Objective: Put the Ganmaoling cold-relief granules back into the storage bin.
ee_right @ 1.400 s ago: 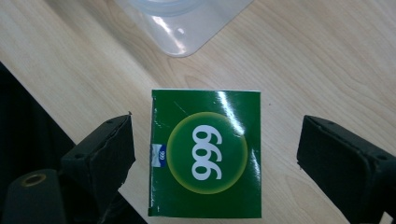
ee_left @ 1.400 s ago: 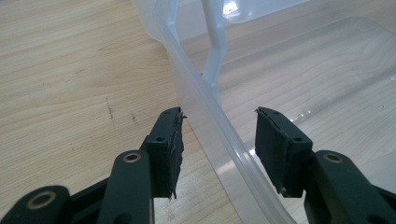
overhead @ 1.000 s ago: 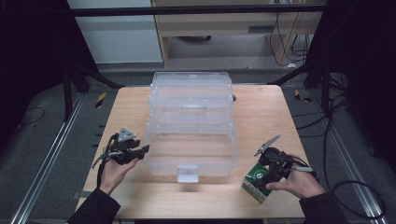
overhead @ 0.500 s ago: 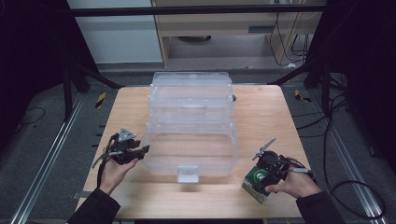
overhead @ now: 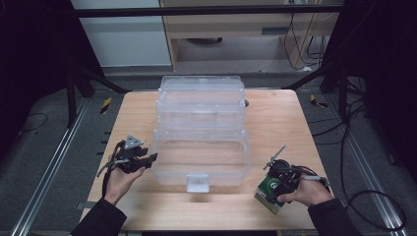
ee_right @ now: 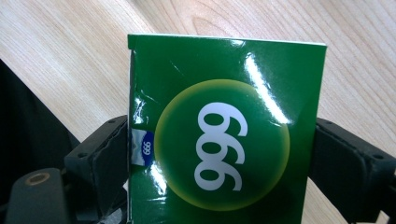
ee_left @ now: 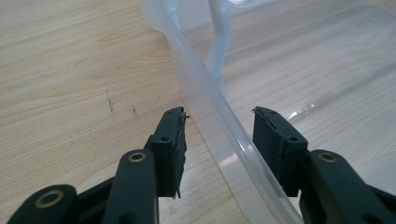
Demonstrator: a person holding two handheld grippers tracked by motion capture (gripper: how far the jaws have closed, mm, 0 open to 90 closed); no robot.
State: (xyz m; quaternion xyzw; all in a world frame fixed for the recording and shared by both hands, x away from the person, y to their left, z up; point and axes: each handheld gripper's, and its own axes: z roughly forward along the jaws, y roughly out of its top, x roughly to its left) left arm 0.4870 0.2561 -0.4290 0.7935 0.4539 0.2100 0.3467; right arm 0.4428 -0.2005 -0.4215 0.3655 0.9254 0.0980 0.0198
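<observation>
A clear plastic storage box [overhead: 200, 129] stands in the middle of the wooden table [overhead: 275, 123], its lid raised at the back. My left gripper [overhead: 150, 158] is at the box's left wall. In the left gripper view the gripper [ee_left: 219, 128] is open and its jaws straddle the box's clear rim [ee_left: 201, 100], one jaw outside and one inside. Near the front right of the table, my right gripper [overhead: 276, 186] is shut on a green carton [overhead: 267, 192]. The right gripper view shows this carton [ee_right: 224, 93] with a white "999" on it, held between the two jaws just above the table.
A clear latch tab [overhead: 197, 183] sticks out from the box's front wall. Bare wood lies in front of the box and on both sides. Metal rails [overhead: 44, 172] run along the floor to the left, and cables [overhead: 364, 196] trail on the right.
My right gripper has dipped and shifted slightly toward the front edge with the green carton. The left gripper has stayed at the box's left rim.
</observation>
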